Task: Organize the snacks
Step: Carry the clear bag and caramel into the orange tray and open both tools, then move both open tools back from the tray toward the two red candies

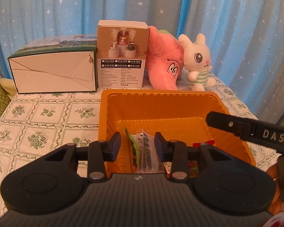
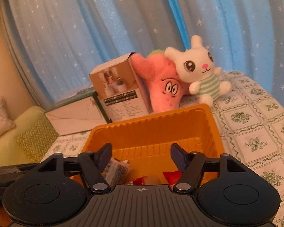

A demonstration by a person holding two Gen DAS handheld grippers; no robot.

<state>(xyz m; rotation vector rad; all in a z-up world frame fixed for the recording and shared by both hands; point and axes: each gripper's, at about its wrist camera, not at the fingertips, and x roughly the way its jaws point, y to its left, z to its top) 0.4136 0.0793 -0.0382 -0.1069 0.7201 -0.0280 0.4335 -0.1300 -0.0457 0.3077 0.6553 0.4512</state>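
My right gripper [image 2: 141, 156] hangs open and empty over the orange tray [image 2: 179, 115]. The snack packets [image 2: 117, 170], at my six o'clock inside it, look light, crinkly and slippery; I'd pinch a sealed edge.

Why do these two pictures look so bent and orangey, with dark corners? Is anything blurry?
Left wrist view: the fisheye lens bows the curtain and table edges, leaves dark corners, and warm light tints everything; the orange tray is sharp, the snack packets close to the lens soft. Right wrist view: same bending and warm cast, the whole scene leans, the white rabbit toy is clear, the packets blurred.
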